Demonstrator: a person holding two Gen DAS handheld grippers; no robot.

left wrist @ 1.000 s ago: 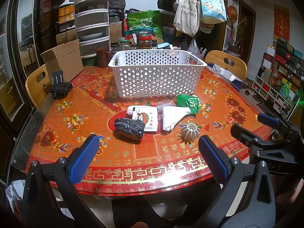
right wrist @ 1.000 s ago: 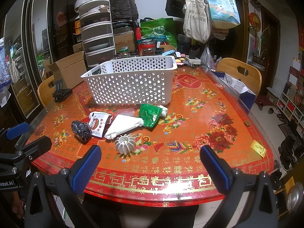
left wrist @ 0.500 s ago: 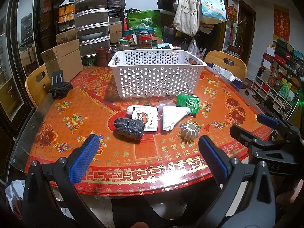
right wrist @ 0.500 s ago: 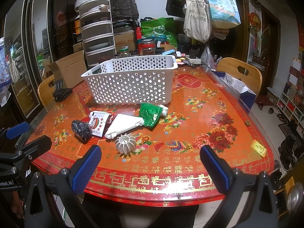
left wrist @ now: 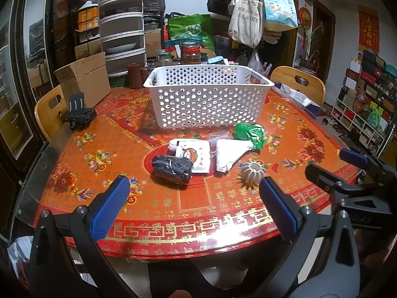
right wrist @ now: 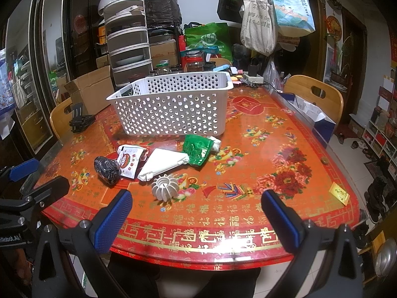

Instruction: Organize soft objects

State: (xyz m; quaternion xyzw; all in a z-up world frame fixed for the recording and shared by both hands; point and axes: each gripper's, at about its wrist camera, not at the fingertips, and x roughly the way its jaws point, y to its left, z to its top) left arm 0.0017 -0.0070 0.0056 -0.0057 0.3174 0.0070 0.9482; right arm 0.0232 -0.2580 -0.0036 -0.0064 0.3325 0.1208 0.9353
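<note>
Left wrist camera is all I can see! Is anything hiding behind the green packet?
Observer: Yes. In the right wrist view a white roll pokes out from behind the green packet.
Operator: Cool! Is anything lying way over on the right side?
Observer: A small yellow slip lies near the right edge of the table, apart from the pile.
Operator: Is the right gripper holding something?
Observer: No. The right gripper has its jaws wide open with nothing between them.
</note>
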